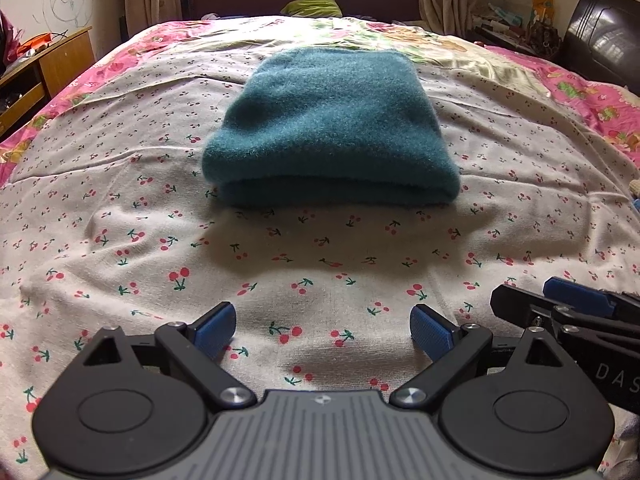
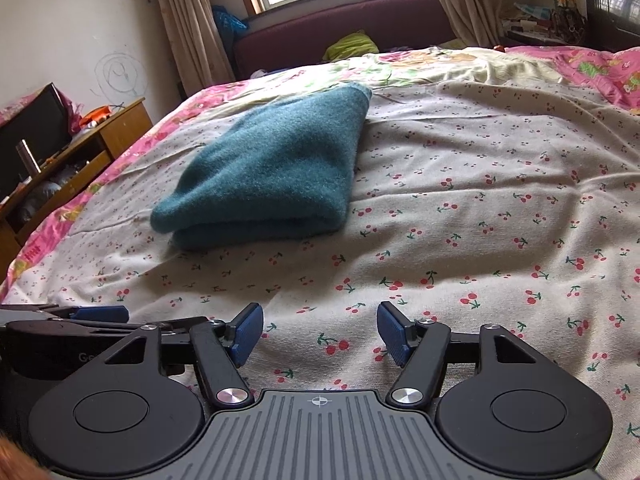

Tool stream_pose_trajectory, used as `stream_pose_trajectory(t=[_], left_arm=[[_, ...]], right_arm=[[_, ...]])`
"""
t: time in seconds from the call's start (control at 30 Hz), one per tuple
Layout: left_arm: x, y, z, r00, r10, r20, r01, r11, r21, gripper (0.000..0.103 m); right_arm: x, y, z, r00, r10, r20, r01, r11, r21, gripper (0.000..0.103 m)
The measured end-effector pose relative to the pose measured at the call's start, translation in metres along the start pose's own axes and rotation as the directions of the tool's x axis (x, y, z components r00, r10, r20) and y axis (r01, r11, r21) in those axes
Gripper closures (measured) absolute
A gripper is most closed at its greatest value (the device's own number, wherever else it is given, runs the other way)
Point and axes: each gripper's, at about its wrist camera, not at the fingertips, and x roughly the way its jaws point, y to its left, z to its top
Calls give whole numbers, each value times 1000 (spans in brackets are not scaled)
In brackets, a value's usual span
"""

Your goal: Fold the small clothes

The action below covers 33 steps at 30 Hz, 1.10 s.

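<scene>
Teal knit garment point(image 1: 332, 124) folded into thick rectangle, lying mid-bed on cherry-print sheet point(image 1: 320, 264), fold edge facing both cameras, two layers visible at near edge. Seen left of centre in right wrist view point(image 2: 272, 168), well apart from both tools.

Left gripper point(image 1: 322, 330) jaws spread wide, nothing between blue pads point(image 1: 430, 332), only sheet below. Right gripper point(image 2: 320, 330) likewise wide apart, empty, hovering over bare sheet near bed edge; also pokes into left view at lower right point(image 1: 576, 304). Neither touching garment.

Handling guess: fuzzy fleece or wool, soft, light, no stiffness, likely compressible and a bit springy so top layer may puff back. Not slippery, pads should bite well on nap. Not fragile. Stack could shear apart if pulled by one layer only.

Grip advice: pinch through both layers at near fold edge, one tool at each near corner, or slide lower finger under bundle so whole thickness sits between pads. Avoid grabbing loose far edge, layers probably open there.

Task state judged: fold looks done or nearly so, maybe one more half-fold or tidy left. Sheet wrinkled, risk of catching sheet with lower finger.
</scene>
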Motion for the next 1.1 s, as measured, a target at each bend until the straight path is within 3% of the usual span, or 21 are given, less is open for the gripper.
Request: stream_pose_trajectory(t=[0.63,1.1], left_arm=[[-3,10,2,999,-40,-13,39,998,-53,0],[-8,15,3,1000,-4,-9,3,998,-70,0]], right_arm=[[-6,12,5,999,-52,-10,52,999,-6,35],[-7,21,6,997,-65,-34,64,997,-30,35]])
